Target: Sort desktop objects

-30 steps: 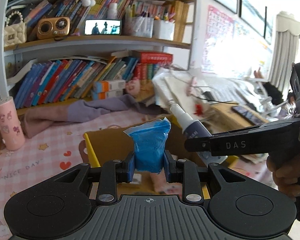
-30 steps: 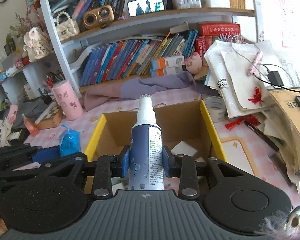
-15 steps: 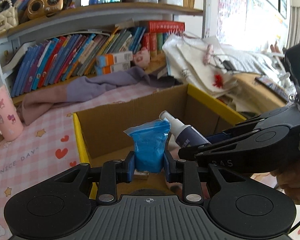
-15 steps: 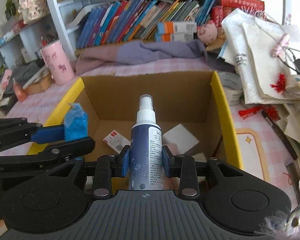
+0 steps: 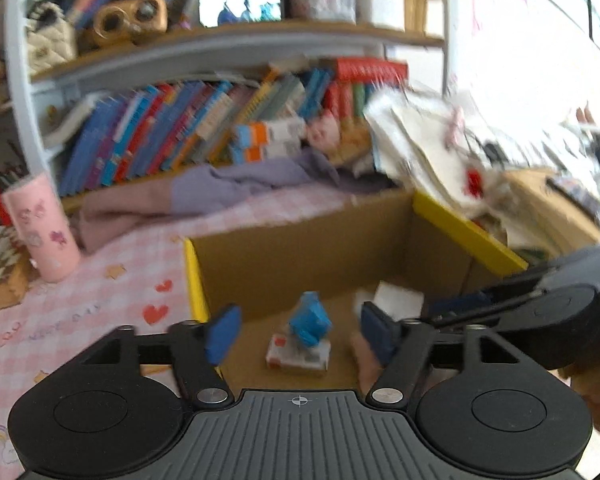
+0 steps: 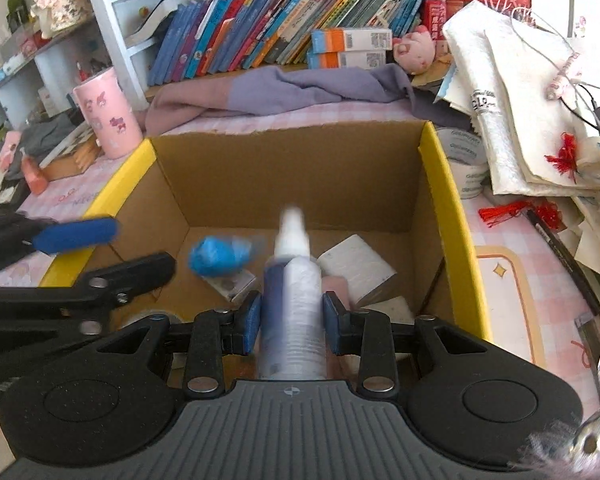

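An open cardboard box [image 6: 439, 184] with yellow flaps sits on the pink checked desk. A blue packet [image 5: 309, 320] lies loose inside it on a small white and red box [image 5: 298, 354]. It is free of my left gripper [image 5: 300, 332], whose jaws are opening above it. The right wrist view shows the blue packet [image 6: 220, 256] blurred, to the right of the left gripper [image 6: 112, 252]. My right gripper [image 6: 292, 322] is shut on a dark blue and white spray bottle [image 6: 292, 300]. The bottle stands upright over the box's inside.
White packs [image 6: 355, 264] lie on the box floor. A pink cup [image 6: 108, 116] stands left of the box, a purple cloth [image 6: 280, 88] behind it. A tape roll [image 6: 463, 160] and a heap of papers [image 6: 519, 100] are at the right. Bookshelves fill the back.
Both grippers came down over the box. The left jaws spread apart and the blue packet dropped from them onto the box floor. The spray bottle stays gripped.
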A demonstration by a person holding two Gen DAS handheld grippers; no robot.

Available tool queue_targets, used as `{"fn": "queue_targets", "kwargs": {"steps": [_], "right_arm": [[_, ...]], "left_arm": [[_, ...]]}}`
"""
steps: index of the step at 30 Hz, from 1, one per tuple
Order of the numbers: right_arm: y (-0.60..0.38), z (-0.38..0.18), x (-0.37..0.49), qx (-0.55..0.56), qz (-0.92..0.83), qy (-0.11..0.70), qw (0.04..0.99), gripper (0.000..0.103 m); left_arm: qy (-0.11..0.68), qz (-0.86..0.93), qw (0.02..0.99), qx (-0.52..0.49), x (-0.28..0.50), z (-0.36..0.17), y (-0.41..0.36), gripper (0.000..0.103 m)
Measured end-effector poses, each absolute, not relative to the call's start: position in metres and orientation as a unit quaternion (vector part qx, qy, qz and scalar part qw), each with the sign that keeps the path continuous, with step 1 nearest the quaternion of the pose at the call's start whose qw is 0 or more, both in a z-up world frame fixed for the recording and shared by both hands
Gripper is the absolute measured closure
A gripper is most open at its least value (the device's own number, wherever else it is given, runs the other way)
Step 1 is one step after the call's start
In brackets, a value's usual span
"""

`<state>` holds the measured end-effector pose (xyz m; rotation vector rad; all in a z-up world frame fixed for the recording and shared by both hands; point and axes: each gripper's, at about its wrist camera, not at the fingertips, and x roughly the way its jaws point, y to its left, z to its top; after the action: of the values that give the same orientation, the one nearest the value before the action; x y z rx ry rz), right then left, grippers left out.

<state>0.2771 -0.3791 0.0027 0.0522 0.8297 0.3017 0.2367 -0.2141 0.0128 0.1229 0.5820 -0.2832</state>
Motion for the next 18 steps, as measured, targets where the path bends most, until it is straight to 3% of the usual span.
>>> {"fn": "queue_targets", "kwargs": {"steps": [3, 6, 13, 18], "right_arm": [[-0.381, 0.010, 0.275, 0.029, 0.147, 0.388, 0.909, 0.070], [-0.380, 0.019, 0.272, 0.024, 0.149, 0.373, 0.915, 0.060], [-0.377, 0.036, 0.253, 0.011, 0.163, 0.344, 0.925, 0.058], [-0.371, 0.041, 0.240, 0.004, 0.175, 0.328, 0.928, 0.055]], "left_arm": [[0.272, -0.129, 0.952, 0.047, 0.232, 0.022, -0.210, 0.029], [0.265, -0.118, 0.956, 0.045, 0.225, 0.029, -0.208, 0.028], [0.260, -0.065, 0.963, 0.021, 0.197, 0.036, -0.192, 0.017], [0.268, -0.022, 0.963, -0.013, 0.177, 0.036, -0.175, 0.016]]}}
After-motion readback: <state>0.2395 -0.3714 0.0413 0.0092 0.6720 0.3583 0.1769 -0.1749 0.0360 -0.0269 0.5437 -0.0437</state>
